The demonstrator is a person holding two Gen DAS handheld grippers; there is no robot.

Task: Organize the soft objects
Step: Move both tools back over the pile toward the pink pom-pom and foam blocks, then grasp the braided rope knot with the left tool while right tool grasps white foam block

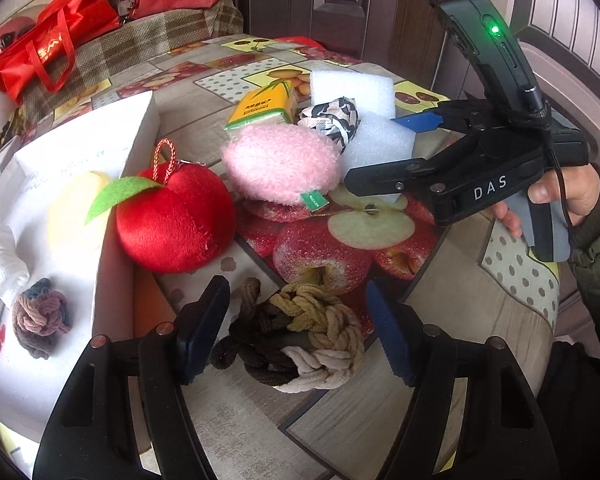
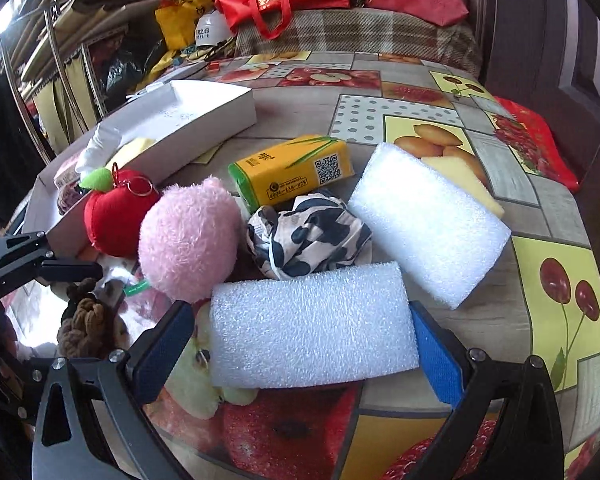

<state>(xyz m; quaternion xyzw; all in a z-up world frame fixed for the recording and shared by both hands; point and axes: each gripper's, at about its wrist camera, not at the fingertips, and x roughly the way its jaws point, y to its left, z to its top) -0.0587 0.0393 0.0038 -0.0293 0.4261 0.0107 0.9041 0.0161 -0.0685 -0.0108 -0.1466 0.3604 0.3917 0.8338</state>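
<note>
the left gripper [image 1: 296, 332] points down at the braided rope knot in brown, tan and cream [image 1: 296, 340], which lies on the fruit-print tablecloth [image 1: 480, 320]. its jaws stand about half open, one blue pad on each side of the knot; whether the pads press on it cannot be told from this view. the right gripper [image 2: 300, 344] straddles the near white foam block [image 2: 312, 324] with jaws wide. the right pad sits just beside the block's end, and the left pad shows a small gap.

risks from here:
- the knot is loose and lumpy. a grip on one outer loop only could let the rest sag and slip out during a lift.
- the foam block is wider than it is deep. an off-centre squeeze could pivot it against the black-and-white patterned cloth bundle [image 2: 308, 236] behind it.
- the round pink fluffy plush [image 2: 188, 244] touches the block's far left corner and may roll if the block is dragged.

edges and room:
- the open white cardboard box [image 1: 140, 128] lies to the left, already holding a small pink-and-grey rope knot [image 1: 40, 320] and a pale yellow sponge [image 1: 76, 208].
- the red plush apple with a green felt leaf [image 1: 176, 216] rests against the box's wall and partly blocks the direct path from the knot to the box.
- the second white foam block [image 2: 428, 224] and the yellow tissue pack [image 2: 292, 168] crowd the far side, so open room is mostly on the near side.
</note>
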